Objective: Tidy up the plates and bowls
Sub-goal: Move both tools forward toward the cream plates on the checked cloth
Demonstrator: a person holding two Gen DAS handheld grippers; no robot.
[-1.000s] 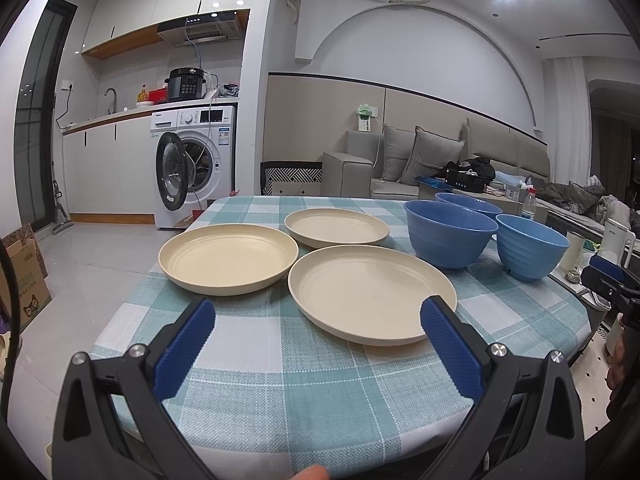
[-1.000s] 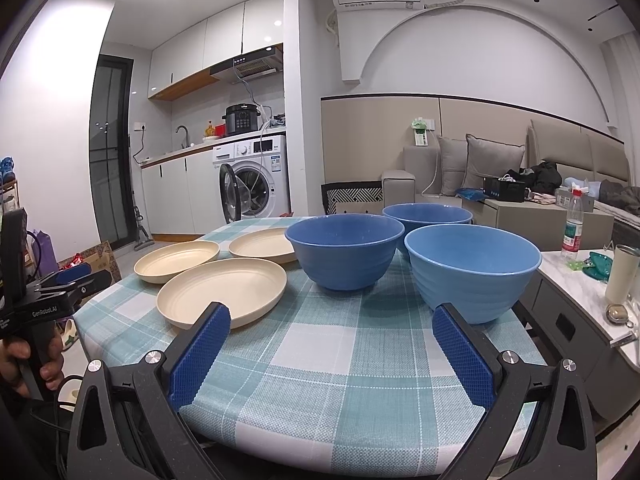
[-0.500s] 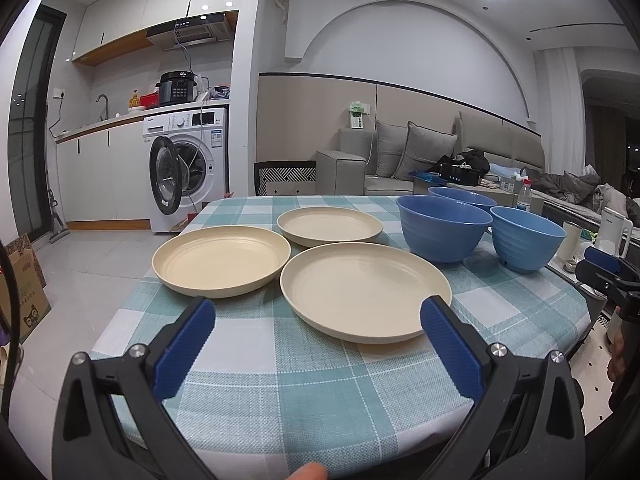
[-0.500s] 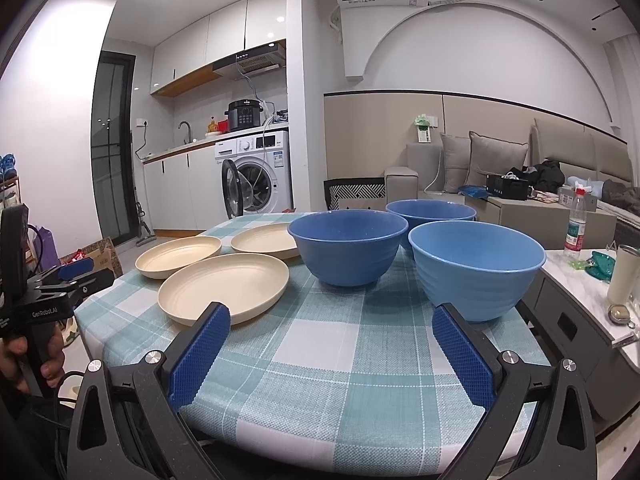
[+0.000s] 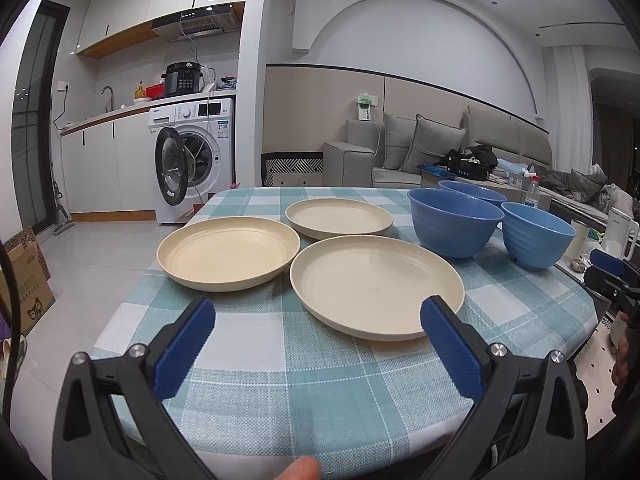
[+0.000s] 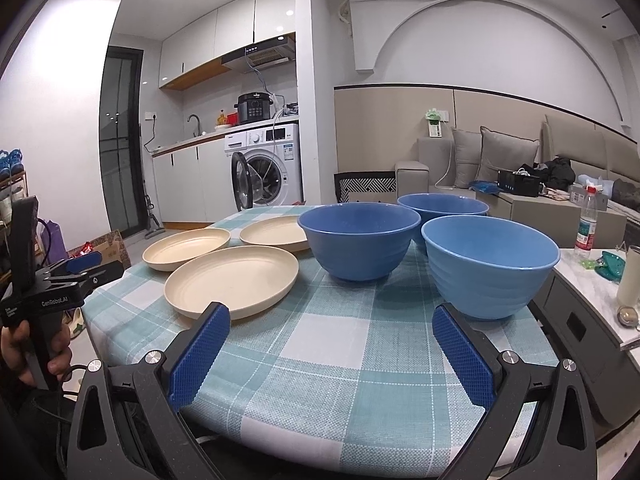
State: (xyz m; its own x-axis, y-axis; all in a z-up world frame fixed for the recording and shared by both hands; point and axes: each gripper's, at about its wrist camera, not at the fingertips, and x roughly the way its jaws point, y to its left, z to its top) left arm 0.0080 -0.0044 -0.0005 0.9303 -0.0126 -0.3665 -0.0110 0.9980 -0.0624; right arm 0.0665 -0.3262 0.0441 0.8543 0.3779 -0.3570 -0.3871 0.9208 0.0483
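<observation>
Three cream plates lie apart on the checked tablecloth: a near one, a left one and a far one. Three blue bowls stand to their right: a dark one, a lighter near one and a far one. My left gripper hangs open above the table's front edge, short of the near plate, holding nothing. Open and bare as well, my right gripper hovers before the bowls.
The table's right edge meets a white side counter with a water bottle and a cup. A washing machine with its door open stands beyond the table, a sofa at the back right. Cardboard boxes sit on the floor left.
Both cameras have drifted slightly; the plates and bowls sit a little lower in view. Neither gripper has closed, and nothing on the table has moved.
</observation>
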